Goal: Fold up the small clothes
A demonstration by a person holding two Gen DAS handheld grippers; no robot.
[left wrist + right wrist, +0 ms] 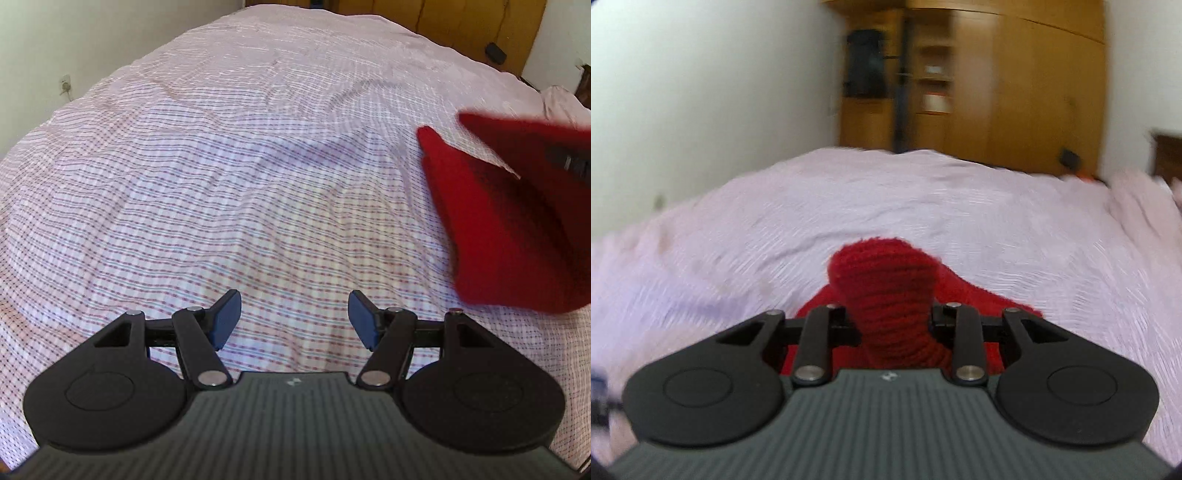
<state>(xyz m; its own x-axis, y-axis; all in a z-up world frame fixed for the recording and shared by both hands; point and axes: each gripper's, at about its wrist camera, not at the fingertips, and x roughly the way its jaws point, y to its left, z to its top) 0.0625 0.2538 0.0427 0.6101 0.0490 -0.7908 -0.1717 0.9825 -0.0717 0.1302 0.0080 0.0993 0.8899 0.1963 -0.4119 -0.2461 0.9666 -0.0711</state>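
Right gripper (894,328) is clamped on a bunched section of the red knitted garment (886,280), which rises between its two fingers as a ribbed column and spreads out below and behind them. Its own camera view is blurred, so the arm is judged to be in motion. From the left wrist camera the same garment (506,218) appears at the right edge, hanging in a folded wedge just above, or barely touching, the checked bedsheet (240,177); contact cannot be confirmed.

Left gripper (293,319) has its jaws spread wide with nothing between the blue pads (226,318). It hovers over bare sheet, well apart from the garment.

Step in hand, as judged: carry the garment to the open middle of the bed and lay it flat for folding.

Procedure for doing this well:
1. Lower the right gripper until the free end of the garment touches the sheet first.
2. Draw the held end away along the bed so the knit unrolls rather than heaps.
3. Bring the left gripper across to an opposite edge or corner and close on a single layer only.
4. Pull the two grippers gently apart to remove slack.

Caution: thick knit stretches and clings; excess tension will distort the shape, and pinching the sheet beneath will drag it along.
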